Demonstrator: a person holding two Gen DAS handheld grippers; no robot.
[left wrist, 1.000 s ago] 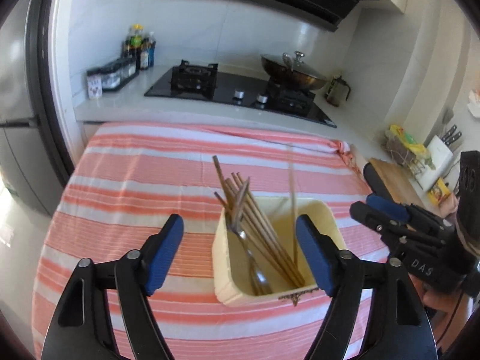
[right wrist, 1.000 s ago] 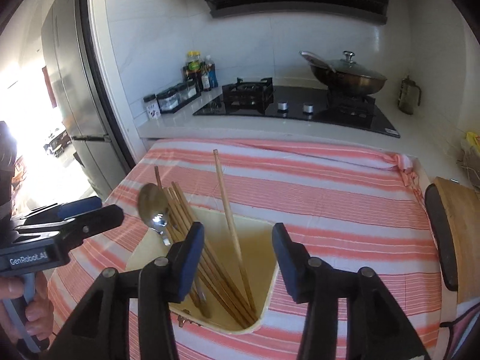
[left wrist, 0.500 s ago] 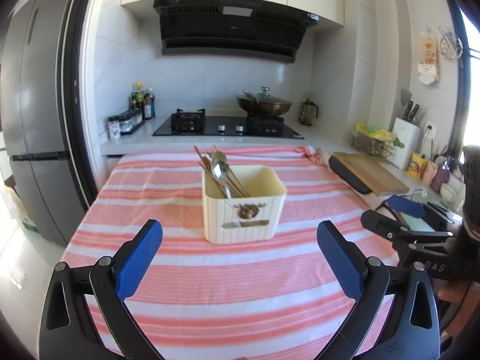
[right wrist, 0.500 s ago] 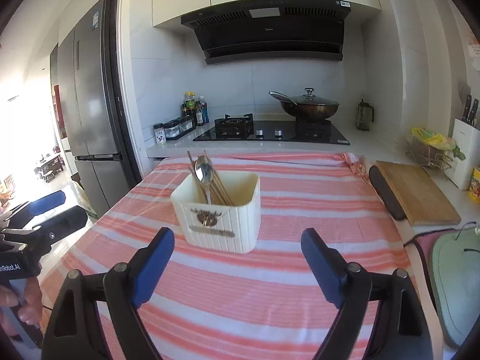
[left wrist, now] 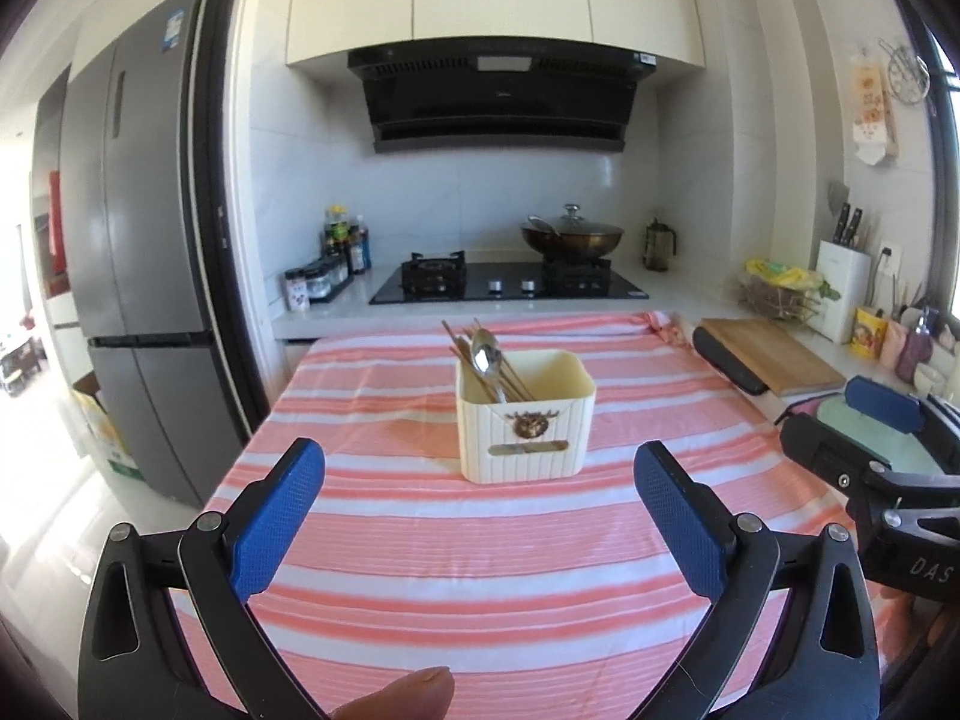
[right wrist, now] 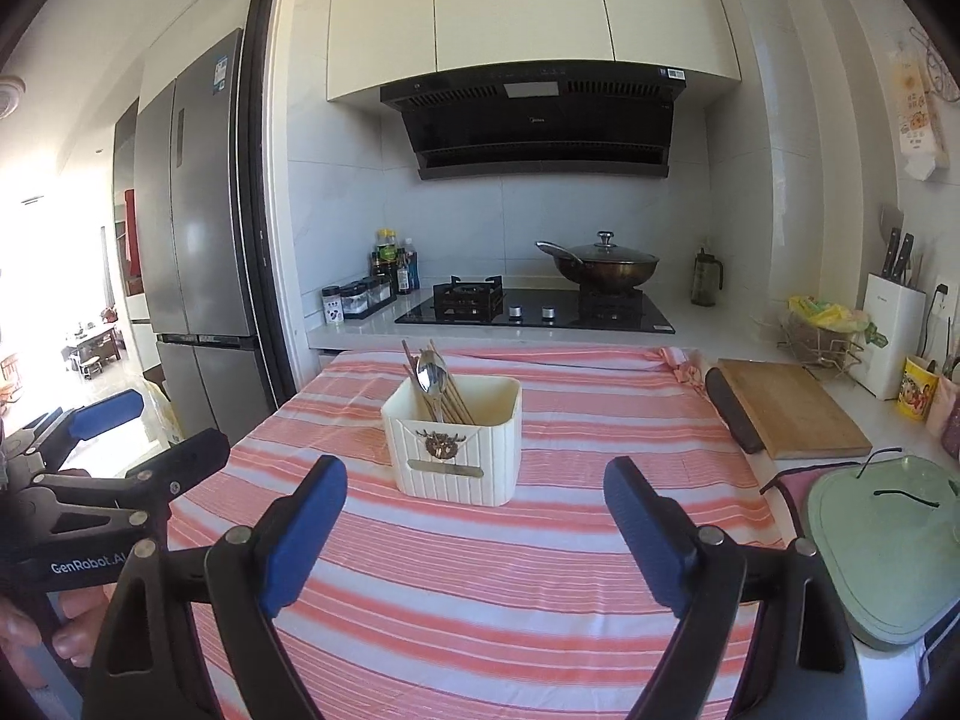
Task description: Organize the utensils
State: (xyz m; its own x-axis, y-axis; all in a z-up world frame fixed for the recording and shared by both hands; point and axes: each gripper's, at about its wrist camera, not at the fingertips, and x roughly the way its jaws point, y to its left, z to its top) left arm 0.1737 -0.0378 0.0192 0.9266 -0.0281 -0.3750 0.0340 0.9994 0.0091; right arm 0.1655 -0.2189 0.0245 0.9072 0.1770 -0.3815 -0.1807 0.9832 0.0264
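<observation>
A cream ribbed utensil holder (left wrist: 526, 420) stands upright on the striped tablecloth (left wrist: 480, 570); it also shows in the right wrist view (right wrist: 453, 441). Wooden chopsticks (left wrist: 462, 345) and a metal spoon (left wrist: 485, 351) lean in its left side, and the spoon shows in the right wrist view (right wrist: 431, 373). My left gripper (left wrist: 477, 516) is open and empty, well short of the holder. My right gripper (right wrist: 474, 525) is open and empty, also short of it. The right gripper appears at the right edge of the left wrist view (left wrist: 870, 456), the left gripper at the left of the right wrist view (right wrist: 114, 462).
A wooden cutting board (right wrist: 789, 414) and a green lid (right wrist: 888, 546) lie to the right. A stove (left wrist: 510, 285) with a wok (left wrist: 573, 237), spice jars (left wrist: 318, 282) and a knife block (left wrist: 843, 285) line the counter. A fridge (left wrist: 138, 240) stands left.
Both grippers have pulled back and levelled out, from right over the holder's mouth to well in front of it. Both jaws have opened wider.
</observation>
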